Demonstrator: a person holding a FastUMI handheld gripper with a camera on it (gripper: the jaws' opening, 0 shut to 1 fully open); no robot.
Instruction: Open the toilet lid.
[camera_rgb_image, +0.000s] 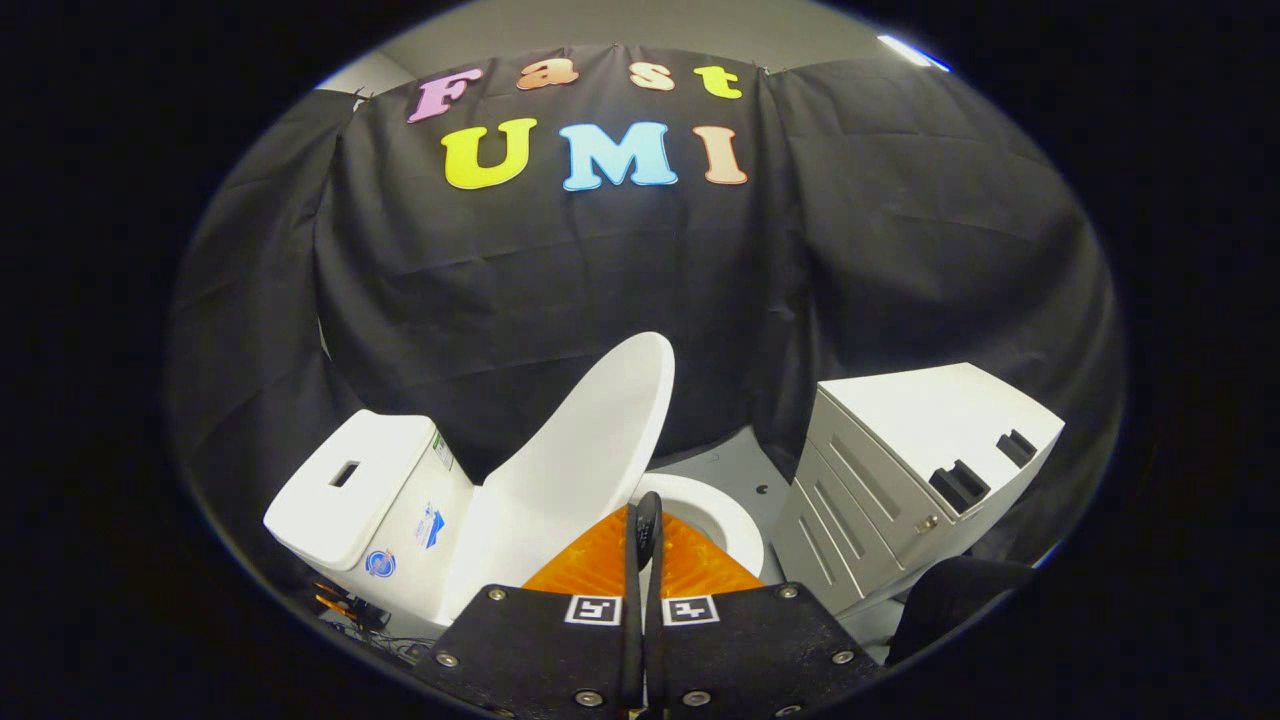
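Note:
The white toilet lid (590, 450) stands raised and tilted back toward the tank (350, 490), just left of and beyond my fingers. The seat ring (715, 510) and part of the bowl opening lie uncovered just ahead of the fingertips, to their right. My gripper (647, 520) is shut, its two fingers pressed together with nothing between them. The tips sit close beside the lid's lower right edge; whether they touch it I cannot tell.
A white drawer cabinet (920, 460) stands close to the right of the toilet. Black cloth walls off the booth behind both. Cables (350, 610) lie on the floor by the tank's base. A dark rounded object (950, 600) sits below the cabinet.

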